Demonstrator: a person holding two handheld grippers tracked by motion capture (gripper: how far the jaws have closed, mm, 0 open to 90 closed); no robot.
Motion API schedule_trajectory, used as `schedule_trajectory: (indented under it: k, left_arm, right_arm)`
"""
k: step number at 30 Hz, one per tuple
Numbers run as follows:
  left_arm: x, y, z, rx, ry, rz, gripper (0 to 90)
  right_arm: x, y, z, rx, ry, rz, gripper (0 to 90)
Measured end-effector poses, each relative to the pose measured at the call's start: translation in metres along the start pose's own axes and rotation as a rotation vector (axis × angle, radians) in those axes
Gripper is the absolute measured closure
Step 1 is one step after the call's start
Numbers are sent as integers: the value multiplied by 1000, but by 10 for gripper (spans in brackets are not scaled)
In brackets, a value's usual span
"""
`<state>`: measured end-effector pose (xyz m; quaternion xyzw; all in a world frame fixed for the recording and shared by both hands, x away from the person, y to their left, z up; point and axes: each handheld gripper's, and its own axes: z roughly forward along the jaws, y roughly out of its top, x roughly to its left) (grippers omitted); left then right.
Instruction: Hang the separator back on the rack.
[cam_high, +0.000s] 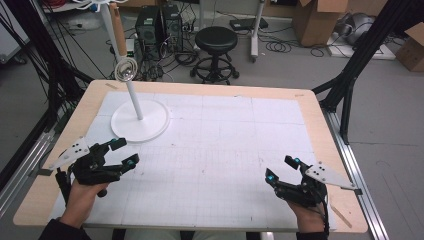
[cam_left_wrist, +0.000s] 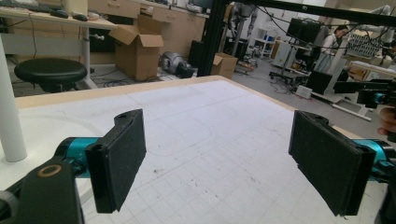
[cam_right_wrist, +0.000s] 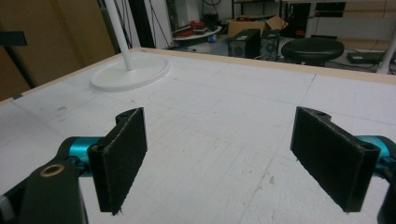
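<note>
At the table's far left, a white stand (cam_high: 140, 121) with a round base and a slanted pole rests on the gridded white mat (cam_high: 225, 150). The left gripper (cam_high: 124, 153) hovers just beside that base, jaws spread wide and empty. The right gripper (cam_high: 282, 168) hangs well apart near the right edge, likewise wide open, bare mat between. A black stool (cam_high: 216, 42) stands beyond the table.

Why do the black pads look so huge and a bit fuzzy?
In the left gripper view, the left hand-held gripper has its pads right against the camera, so they loom large and soft-edged; same in the right gripper view for the right hand-held gripper. In the high view, the white stand looks sharper under even light.
</note>
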<state>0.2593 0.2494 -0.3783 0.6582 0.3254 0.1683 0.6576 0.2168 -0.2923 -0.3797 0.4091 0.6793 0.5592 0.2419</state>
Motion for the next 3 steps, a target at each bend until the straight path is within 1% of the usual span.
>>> schedule_trajectory:
  k: [3]
  left_arm:
    - [1,0,0,-1,1,-2,192]
  right_arm:
    - [0,0,0,1,0,2,177]
